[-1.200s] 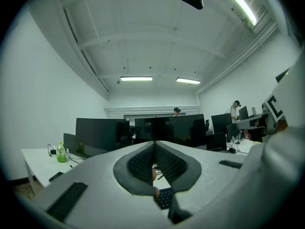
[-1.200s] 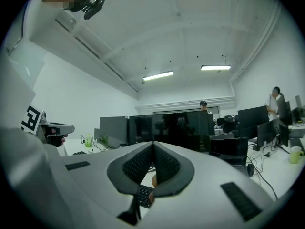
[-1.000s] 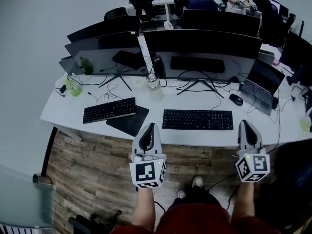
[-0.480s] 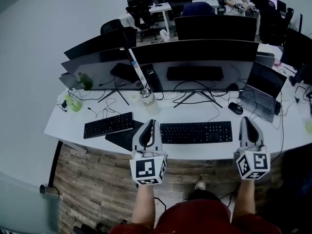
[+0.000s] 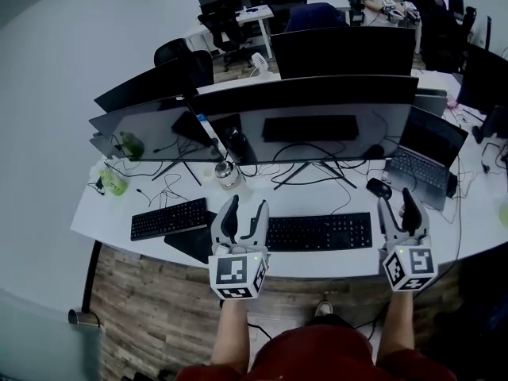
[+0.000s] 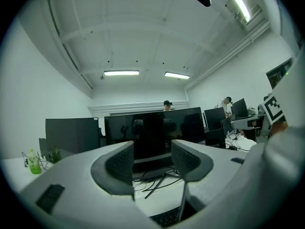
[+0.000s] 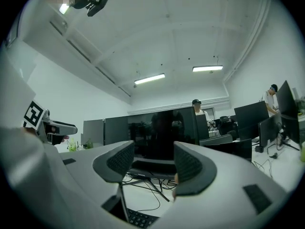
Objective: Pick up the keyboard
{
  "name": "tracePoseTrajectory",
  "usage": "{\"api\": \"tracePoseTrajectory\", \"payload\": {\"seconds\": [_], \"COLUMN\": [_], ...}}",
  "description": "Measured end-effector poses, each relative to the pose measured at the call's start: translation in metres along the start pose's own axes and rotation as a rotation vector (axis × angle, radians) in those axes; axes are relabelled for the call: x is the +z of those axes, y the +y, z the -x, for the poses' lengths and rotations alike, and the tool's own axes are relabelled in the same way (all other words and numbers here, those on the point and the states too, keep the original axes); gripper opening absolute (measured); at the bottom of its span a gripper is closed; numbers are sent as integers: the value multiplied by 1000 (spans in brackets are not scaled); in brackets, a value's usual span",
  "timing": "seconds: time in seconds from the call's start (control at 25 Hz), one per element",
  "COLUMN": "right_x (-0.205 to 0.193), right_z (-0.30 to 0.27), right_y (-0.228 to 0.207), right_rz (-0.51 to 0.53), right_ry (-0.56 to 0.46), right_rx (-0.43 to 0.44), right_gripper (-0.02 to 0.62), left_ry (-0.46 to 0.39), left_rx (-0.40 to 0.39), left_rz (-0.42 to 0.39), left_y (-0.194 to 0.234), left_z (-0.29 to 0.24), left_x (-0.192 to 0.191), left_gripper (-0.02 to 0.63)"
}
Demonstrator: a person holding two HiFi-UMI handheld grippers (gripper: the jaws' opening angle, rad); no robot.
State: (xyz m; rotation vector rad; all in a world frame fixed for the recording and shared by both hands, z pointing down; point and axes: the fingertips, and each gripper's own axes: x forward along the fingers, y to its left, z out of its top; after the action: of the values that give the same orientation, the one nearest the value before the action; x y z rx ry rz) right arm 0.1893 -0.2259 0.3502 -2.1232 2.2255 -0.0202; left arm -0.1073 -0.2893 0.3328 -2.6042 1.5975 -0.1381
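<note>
Approach step: keyboard (image 5: 317, 232) between left hand-held gripper (image 5: 244, 215) and right hand-held gripper (image 5: 398, 210), just below both. Jaws opening, nothing between. Next: dip over ends, pinch.

Keyboard (image 5: 317, 232) on desk (image 5: 101, 215) — monitor (image 5: 309, 121) behind

The left tool (image 5: 244, 209) is at the left end of the black keyboard (image 5: 319, 231), and the right tool (image 5: 402, 202) is at its right end. Both tools' jaws are opening, with nothing held between them. The keyboard lies on the white worktop (image 5: 333, 199). A mouse (image 5: 379, 186) sits just past the right tool. A second keyboard (image 5: 168, 218) lies left of the left tool.
</note>
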Motion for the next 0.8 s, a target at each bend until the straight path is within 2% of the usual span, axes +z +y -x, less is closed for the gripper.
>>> {"api": "tracePoseTrajectory", "payload": {"seconds": [0.08, 0.16, 0.44, 0.8], "right_x": [0, 0, -9, -36], "right_z": [-8, -14, -32, -47], "right_y": [-9, -18, -46, -58], "right_rz": [-3, -7, -32, -49], "right_ry": [-13, -20, -15, 51], "right_rx": [2, -8, -1, 9], "right_gripper": [303, 338, 344, 344], "left_ry": [-2, -8, 62, 146], "left_rx": [2, 7, 2, 43], "left_rz": [5, 9, 3, 13], "left_y": [-4, -7, -17, -7], "left_z": [-11, -21, -51, -59], "left_x": [3, 5, -14, -48], "left_gripper": [274, 303, 307, 307]}}
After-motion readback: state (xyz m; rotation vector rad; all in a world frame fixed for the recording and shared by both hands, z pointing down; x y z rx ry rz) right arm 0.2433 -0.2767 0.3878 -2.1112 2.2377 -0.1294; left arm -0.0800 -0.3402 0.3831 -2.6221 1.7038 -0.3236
